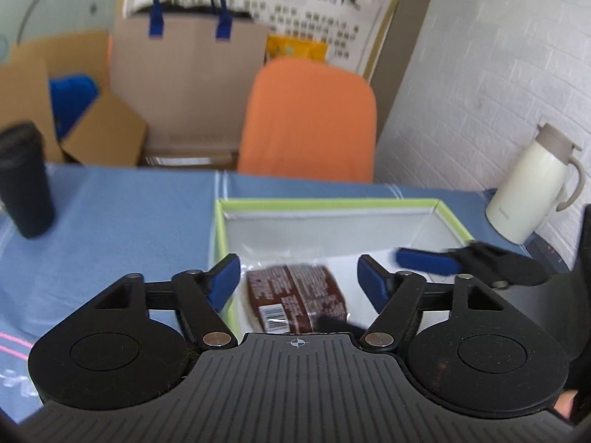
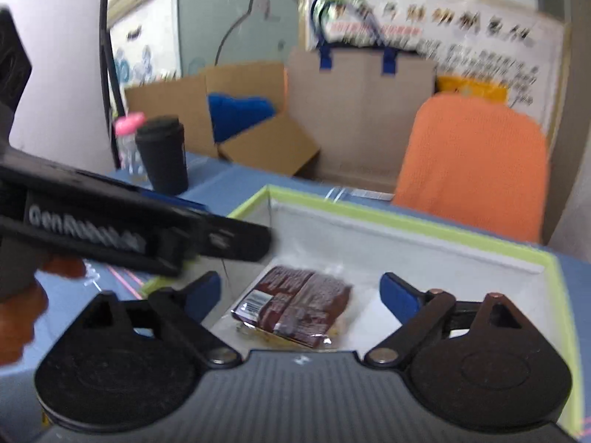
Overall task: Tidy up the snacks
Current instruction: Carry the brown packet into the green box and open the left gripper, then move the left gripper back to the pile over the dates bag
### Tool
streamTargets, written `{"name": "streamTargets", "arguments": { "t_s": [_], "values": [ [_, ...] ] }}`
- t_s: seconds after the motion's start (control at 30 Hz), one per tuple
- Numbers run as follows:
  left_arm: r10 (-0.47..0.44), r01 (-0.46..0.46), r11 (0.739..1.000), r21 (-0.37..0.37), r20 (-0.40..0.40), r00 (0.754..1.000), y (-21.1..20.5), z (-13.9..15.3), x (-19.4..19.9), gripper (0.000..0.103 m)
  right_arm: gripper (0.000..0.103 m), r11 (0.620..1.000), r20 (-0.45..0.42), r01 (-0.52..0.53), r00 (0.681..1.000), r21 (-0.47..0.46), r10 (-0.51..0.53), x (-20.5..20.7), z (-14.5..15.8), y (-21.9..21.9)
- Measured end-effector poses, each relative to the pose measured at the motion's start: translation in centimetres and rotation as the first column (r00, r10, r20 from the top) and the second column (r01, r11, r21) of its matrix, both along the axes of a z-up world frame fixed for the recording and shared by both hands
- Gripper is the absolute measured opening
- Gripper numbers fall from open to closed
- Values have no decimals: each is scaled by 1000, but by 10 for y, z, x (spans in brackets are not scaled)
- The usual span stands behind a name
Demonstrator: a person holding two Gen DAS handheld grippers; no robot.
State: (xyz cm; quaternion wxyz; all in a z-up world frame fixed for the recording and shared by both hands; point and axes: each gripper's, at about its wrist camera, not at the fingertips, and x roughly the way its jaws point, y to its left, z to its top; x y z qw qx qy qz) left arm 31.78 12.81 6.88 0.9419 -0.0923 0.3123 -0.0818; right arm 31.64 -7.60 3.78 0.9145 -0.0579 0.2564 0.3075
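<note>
A brown wrapped snack lies flat on the floor of a white box with a green rim on the blue tablecloth. My left gripper hangs open over the box's near left part, its blue pads either side of the snack and clear of it. In the right wrist view the same snack lies in the box below my right gripper, which is open wide and holds nothing. The left gripper's black body crosses that view from the left. One blue finger of the right gripper shows over the box.
A black cup stands at the table's far left with a pink-capped bottle beside it. A white jug stands at the far right by the wall. Behind the table are an orange chair, cardboard boxes and a paper bag.
</note>
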Motion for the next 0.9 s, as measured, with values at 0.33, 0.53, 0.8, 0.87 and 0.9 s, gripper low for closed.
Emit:
{"name": "streamTargets", "arguments": {
  "t_s": [0.33, 0.53, 0.8, 0.87, 0.9],
  "values": [
    [5, -1, 997, -77, 54, 999, -5, -3, -123, 75, 94, 991, 11, 119, 993, 53, -120, -135, -2, -60],
    [29, -40, 978, -203, -58, 998, -11, -43, -188, 75, 94, 993, -105, 104, 990, 47, -98, -204, -42, -72],
    [28, -54, 982, -183, -144, 989, -29, -60, -215, 75, 103, 954, -171, 299, 938, -36, -301, -214, -72, -85],
    [27, -53, 983, -174, -147, 989, -34, -62, -216, 76, 103, 935, -190, 350, 915, -61, -355, -209, -76, -87],
    [24, -51, 983, -174, -152, 988, -36, -64, -216, 76, 103, 926, -196, 372, 905, -73, -379, -207, -78, -87]
  ]
}}
